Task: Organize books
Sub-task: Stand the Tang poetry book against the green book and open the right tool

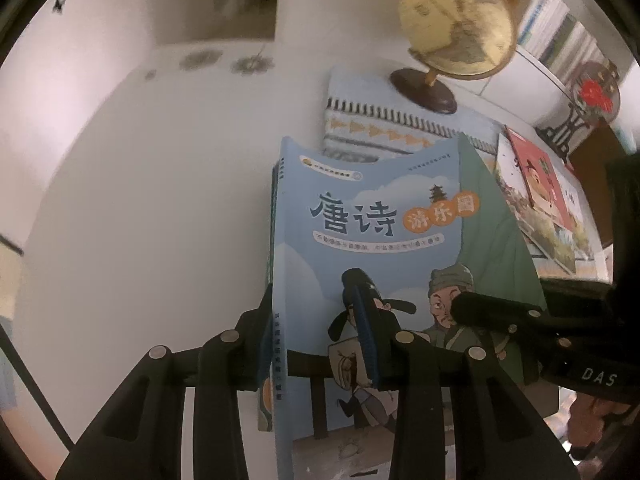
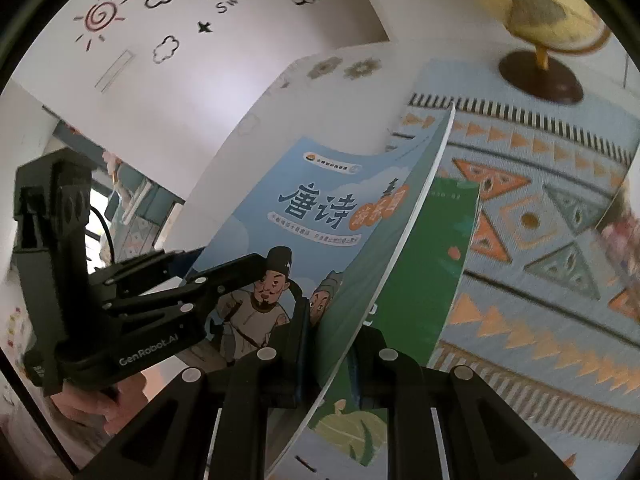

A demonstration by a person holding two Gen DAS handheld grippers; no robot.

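Two grippers clamp a stack of thin picture books above a white table.

The left gripper [image 1: 316, 320] is closed on the spine side of the blue book [image 1: 372, 216], its ribbed blue pads pressing the glossy cover, which bows between the two grips; the right gripper [image 2: 326, 332] pinches the opposite page edge, with a green book [image 2: 436, 256] just behind it (how many books are in the stack is unclear). Left of the tools the smooth table [image 1: 160, 200] lies bare. Ahead lies a woven patterned mat [image 2: 540, 208] bearing a round globe [image 1: 456, 24] on a dark base; more flat books [image 1: 540, 200] lie to the right.
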